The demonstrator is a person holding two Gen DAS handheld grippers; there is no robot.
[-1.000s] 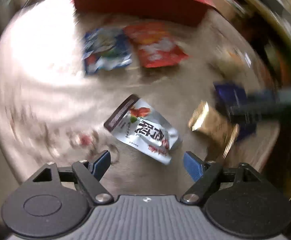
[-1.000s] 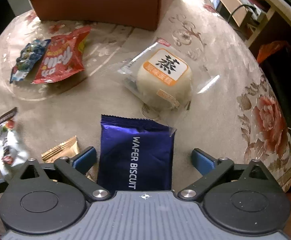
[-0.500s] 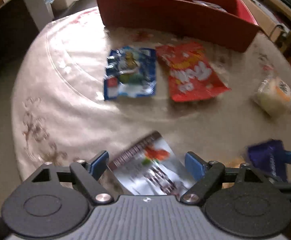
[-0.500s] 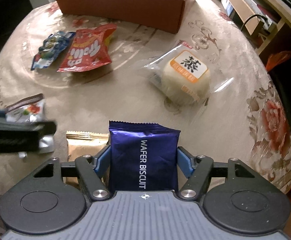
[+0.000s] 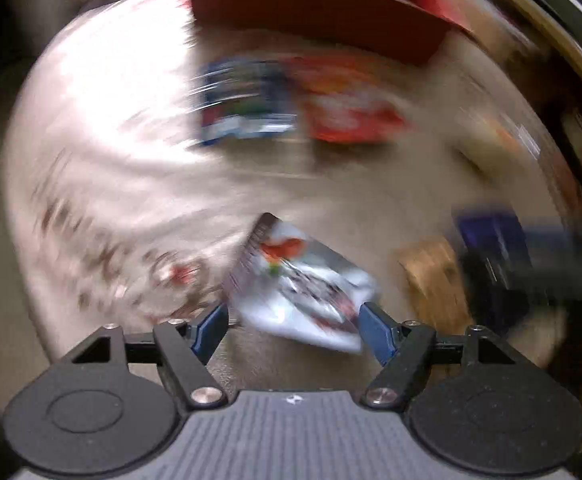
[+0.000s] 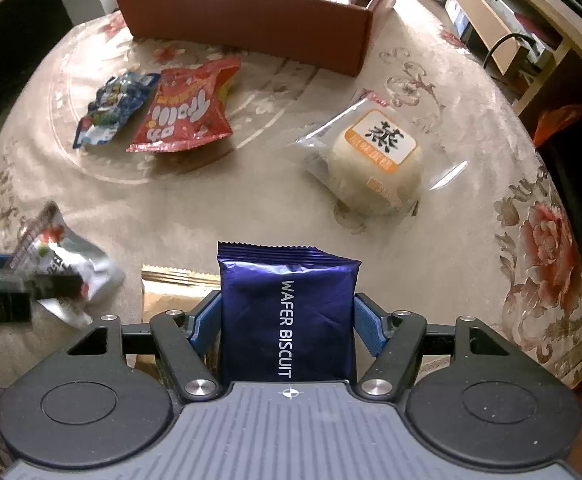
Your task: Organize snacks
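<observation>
Your right gripper (image 6: 287, 320) has its blue pads pressed on both sides of the dark blue wafer biscuit pack (image 6: 287, 312), which stands upright between them near the front edge of the table (image 6: 219, 208). Just left of it a gold wrapper (image 6: 167, 288) lies flat on the floral cloth.

Your left gripper (image 5: 291, 324) has just been narrowing around the silver snack pouch (image 5: 299, 284); the pouch sits between the blue fingertips (image 5: 211, 326), its right edge at the right one, but the blur keeps me from telling whether both pads press on it. In your right wrist view that pouch lies crumpled near the table's left edge.

Toward the far edge stands the red-brown box (image 6: 251, 24) with a couple of packets inside. In front of it lie a small blue packet (image 6: 111, 108) and a red bag (image 6: 187, 108), touching. The wrapped white bun (image 6: 375, 160) lies apart, toward the right edge
</observation>
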